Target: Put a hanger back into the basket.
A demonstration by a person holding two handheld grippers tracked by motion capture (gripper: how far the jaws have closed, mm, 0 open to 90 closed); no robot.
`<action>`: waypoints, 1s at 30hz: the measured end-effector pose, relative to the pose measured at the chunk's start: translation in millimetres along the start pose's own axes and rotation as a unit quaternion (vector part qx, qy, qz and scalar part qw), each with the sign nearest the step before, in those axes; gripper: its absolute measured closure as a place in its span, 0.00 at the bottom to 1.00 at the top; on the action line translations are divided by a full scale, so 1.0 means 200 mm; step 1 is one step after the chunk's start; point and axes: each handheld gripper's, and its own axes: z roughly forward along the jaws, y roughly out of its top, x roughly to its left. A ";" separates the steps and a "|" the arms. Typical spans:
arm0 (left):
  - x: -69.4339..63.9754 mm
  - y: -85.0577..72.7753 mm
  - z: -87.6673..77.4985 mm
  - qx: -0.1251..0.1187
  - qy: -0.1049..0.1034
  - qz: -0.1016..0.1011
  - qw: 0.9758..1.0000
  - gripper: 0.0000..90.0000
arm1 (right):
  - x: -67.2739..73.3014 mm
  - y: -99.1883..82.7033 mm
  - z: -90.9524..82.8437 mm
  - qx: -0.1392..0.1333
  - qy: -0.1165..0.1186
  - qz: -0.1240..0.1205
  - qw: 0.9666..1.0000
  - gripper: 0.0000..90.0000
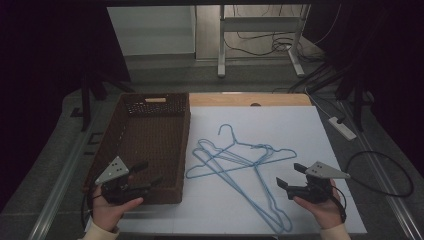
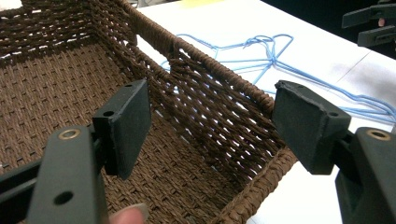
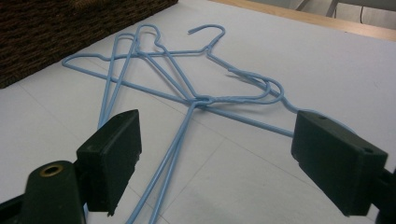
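- Both tools are wide open and empty: your left tool [image 1: 142, 176] hovers over the basket [image 1: 150, 192], lower left.
- Bring your right tool [image 1: 290, 176] to the blue hangers [image 1: 240, 160] tangled mid-frame on the worktop [image 1: 300, 125].
- Pinch one wire only, then lift slowly.

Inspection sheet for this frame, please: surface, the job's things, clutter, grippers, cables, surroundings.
Surface: white table top, wooden strip along the far edge.
Job's things: blue wire hangers in an overlapping pile on the white top; brown wicker basket to their left, nothing seen inside.
Clutter: nothing seen.
Grippers: left gripper open over the basket's near end; right gripper open, just right of the hangers, holding nothing.
Cables: loose floor cables beyond the table; power strip at right.
Surroundings: dark room, metal table legs behind.
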 end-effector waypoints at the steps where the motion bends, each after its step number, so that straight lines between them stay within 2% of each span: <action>1: 0.00 0.00 0.00 0.000 0.000 0.000 1.000 0.31 | 0.00 0.00 0.00 0.000 0.000 0.000 1.000 0.19; 30: -0.01 0.01 0.00 0.000 -0.001 0.003 1.000 0.31 | 0.00 -0.01 0.00 0.013 -0.010 0.002 1.000 0.20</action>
